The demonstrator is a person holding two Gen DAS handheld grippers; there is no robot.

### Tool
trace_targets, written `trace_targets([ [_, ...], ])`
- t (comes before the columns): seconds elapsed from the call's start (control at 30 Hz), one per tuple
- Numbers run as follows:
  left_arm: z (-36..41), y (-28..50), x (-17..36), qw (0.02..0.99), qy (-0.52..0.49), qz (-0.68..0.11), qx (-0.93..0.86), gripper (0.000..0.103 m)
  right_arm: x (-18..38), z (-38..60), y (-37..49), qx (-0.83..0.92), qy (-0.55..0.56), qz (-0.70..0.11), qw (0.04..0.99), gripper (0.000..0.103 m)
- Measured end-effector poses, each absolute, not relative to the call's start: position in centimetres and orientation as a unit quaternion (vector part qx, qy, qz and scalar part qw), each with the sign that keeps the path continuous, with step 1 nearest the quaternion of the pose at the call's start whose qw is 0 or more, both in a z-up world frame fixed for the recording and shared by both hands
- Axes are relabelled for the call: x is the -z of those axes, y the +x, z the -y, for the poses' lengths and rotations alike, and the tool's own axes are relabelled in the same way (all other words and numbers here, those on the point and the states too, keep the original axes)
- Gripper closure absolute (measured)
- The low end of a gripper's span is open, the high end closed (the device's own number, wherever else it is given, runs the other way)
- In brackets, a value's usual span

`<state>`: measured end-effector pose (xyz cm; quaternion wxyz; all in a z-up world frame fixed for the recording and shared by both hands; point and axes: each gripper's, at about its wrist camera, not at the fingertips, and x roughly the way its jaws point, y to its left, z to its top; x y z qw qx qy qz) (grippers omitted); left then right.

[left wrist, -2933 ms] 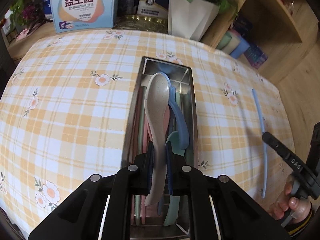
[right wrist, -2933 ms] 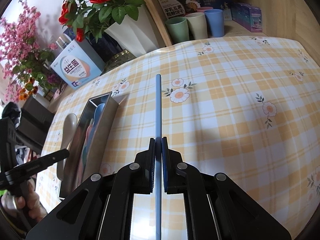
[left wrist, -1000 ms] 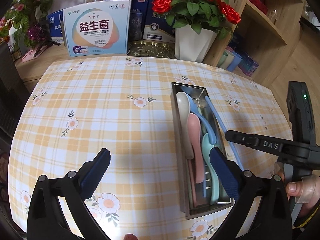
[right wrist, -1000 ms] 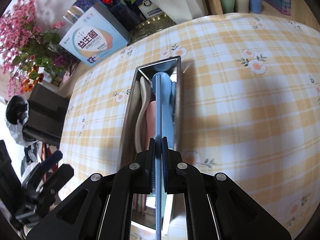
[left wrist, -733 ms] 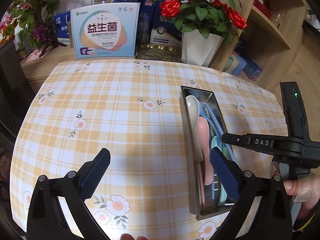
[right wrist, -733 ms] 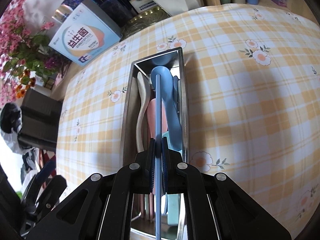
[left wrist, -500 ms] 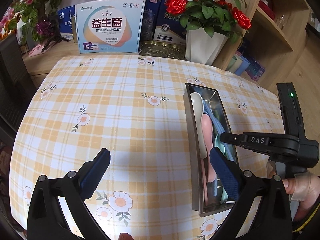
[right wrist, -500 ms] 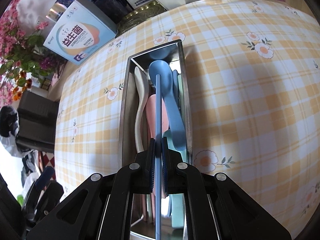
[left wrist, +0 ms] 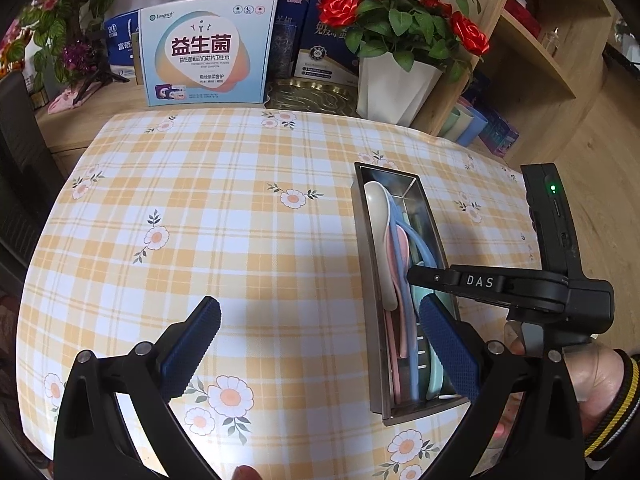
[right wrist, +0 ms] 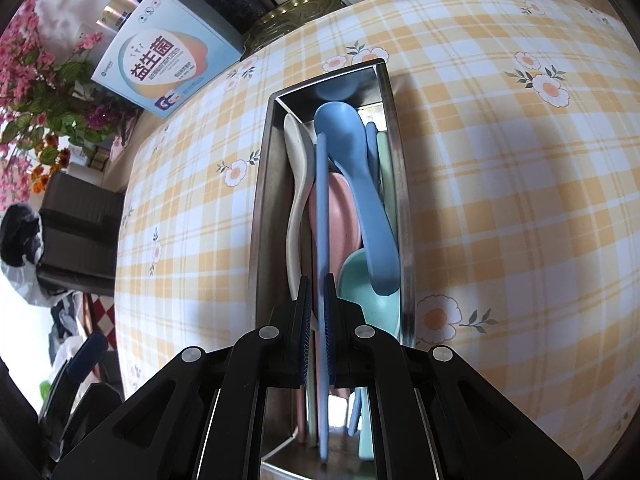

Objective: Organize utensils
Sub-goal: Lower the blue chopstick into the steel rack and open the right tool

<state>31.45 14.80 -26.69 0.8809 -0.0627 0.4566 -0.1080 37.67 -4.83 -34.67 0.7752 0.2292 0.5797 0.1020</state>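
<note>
A steel tray [right wrist: 262, 200] lies lengthwise on the checked tablecloth. Inside it are a blue spoon [right wrist: 352, 168], a cream spoon [right wrist: 298, 168], a pink spoon [right wrist: 342, 212] and a green spoon [right wrist: 366, 284]. My right gripper [right wrist: 318, 280] is shut on a long blue chopstick [right wrist: 322, 208], which runs low along the tray between the cream and pink spoons. In the left wrist view the right gripper [left wrist: 416, 275] reaches over the tray [left wrist: 366, 264] from the right. My left gripper [left wrist: 319, 304] stands open and holds nothing above the cloth, left of the tray.
A light blue product box [left wrist: 208, 50], dark boxes and a white vase of red roses [left wrist: 394, 88] line the table's far edge. Pastel cups [left wrist: 468, 128] stand on a wooden shelf at the right. A person's hand [left wrist: 592, 380] holds the right gripper.
The right gripper has sunk toward the tray, bringing the blue chopstick from above the spoons down among them. The left gripper has stayed open and almost still.
</note>
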Motion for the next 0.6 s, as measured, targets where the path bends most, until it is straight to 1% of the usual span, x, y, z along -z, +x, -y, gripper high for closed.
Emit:
trace_targets([
  [0.27, -14.0, 31.3, 25.8, 0.883, -0.052, -0.453, 0.109, 0.006, 32.4, 5.7, 36.9, -0.109, 0.194, -0.556, 0.801, 0.097],
  [0.47, -12.9, 30.6, 24.1, 0.891, -0.035, -0.440, 0.100, 0.006, 29.6, 6.3, 35.7, -0.119, 0.128, -0.520, 0.836, 0.095],
  [0.6, -12.2, 30.0, 23.0, 0.899, -0.018, -0.430, 0.081, 0.006, 28.1, 7.1, 34.6, -0.131, 0.107, -0.504, 0.847, 0.095],
])
